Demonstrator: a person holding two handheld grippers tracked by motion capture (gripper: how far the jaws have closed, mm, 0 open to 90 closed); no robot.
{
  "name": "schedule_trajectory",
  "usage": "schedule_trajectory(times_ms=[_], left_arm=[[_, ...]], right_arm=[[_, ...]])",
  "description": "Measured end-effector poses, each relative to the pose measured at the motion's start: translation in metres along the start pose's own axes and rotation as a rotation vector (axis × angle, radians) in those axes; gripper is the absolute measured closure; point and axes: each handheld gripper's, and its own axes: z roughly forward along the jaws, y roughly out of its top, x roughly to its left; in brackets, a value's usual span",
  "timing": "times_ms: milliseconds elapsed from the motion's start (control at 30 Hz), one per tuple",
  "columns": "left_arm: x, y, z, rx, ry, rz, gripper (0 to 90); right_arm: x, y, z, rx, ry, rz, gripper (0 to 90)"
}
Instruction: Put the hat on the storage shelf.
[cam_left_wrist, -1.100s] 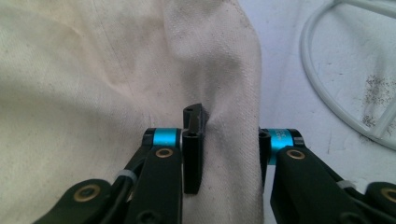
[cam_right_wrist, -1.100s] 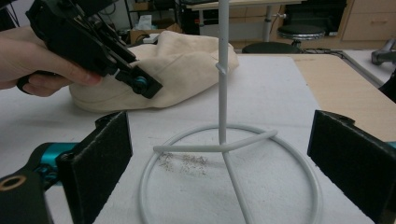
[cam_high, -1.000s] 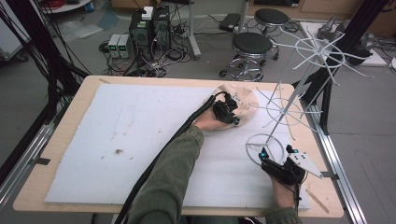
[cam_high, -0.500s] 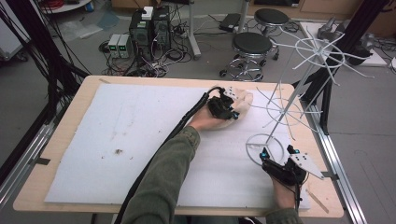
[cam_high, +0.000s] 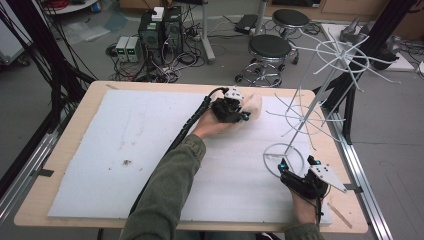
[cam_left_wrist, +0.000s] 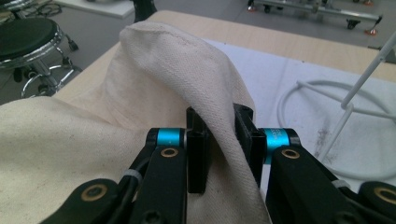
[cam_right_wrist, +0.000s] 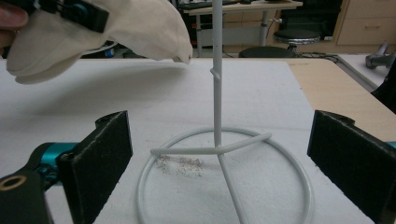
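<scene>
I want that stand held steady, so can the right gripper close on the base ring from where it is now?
Probably yes: the right gripper is open, the ring base lies between its pads, nothing blocks it.

The left tongs (cam_high: 239, 114) hide part of the cloth (cam_high: 252, 105) in the high view. In the right gripper view the picture's top edge cuts off the rack's pole (cam_right_wrist: 217, 70).

This is a robotics or recording lab rather than a home. Beyond the far edge of the wooden worktable (cam_high: 60, 150) with its white foam mat (cam_high: 125, 135), computer towers (cam_high: 159, 27) and small boxes sit on the bare grey floor amid tangled cables (cam_high: 165, 62). Black round stools (cam_high: 270, 47) stand farther right, and black frame struts (cam_high: 35, 45) rise at the left.
</scene>
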Motion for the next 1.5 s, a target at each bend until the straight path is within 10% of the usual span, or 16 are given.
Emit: schedule_trajectory(times_ms=[733, 1367, 1500], left_arm=[[0.004, 0.014, -0.076, -0.371, -0.04, -0.059, 76.8], [-0.008, 0.035, -0.149, -0.817, -0.187, -0.102, 77.3], [-0.009, 0.043, -0.165, -0.847, -0.194, -0.067, 77.3]], right_arm=[[0.001, 0.0, -0.003, -0.003, 0.003, -0.004, 5.6], [0.003, 0.0, -0.004, -0.006, 0.004, -0.001, 5.6], [0.003, 0.001, -0.006, -0.013, 0.004, 0.0, 5.6]])
